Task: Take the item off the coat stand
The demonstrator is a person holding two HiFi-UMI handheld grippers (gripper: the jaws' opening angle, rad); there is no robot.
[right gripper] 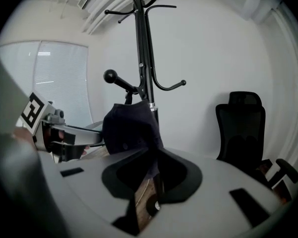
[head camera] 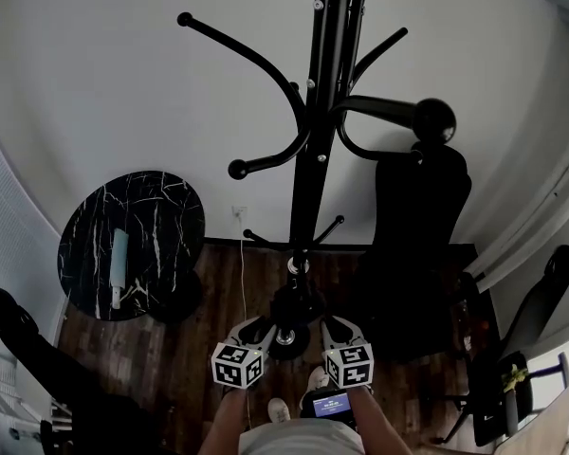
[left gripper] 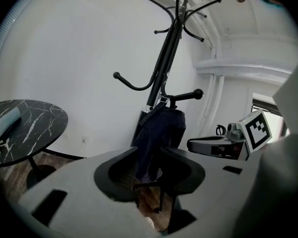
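Observation:
The black coat stand [head camera: 324,112] rises in front of me, its base on the wood floor. A dark navy item, shaped like a cap [right gripper: 130,128], hangs on the pole under the arm with the ball knob [right gripper: 110,76]. In the left gripper view the item [left gripper: 161,133] is a dark hanging cloth. Both grippers sit low near the base: the left gripper [head camera: 254,330] with its jaws apart, the right gripper [head camera: 336,330] with a narrower gap. In each gripper view the item lines up with the jaw gap, left gripper [left gripper: 149,170] and right gripper [right gripper: 154,175], but the pads do not press on it.
A round black marble table [head camera: 161,207] stands at the left with a pale rolled object [head camera: 119,259] on it. A black office chair [right gripper: 241,128] stands right of the stand, and a second chair [head camera: 541,301] is at the far right. A white wall lies close behind.

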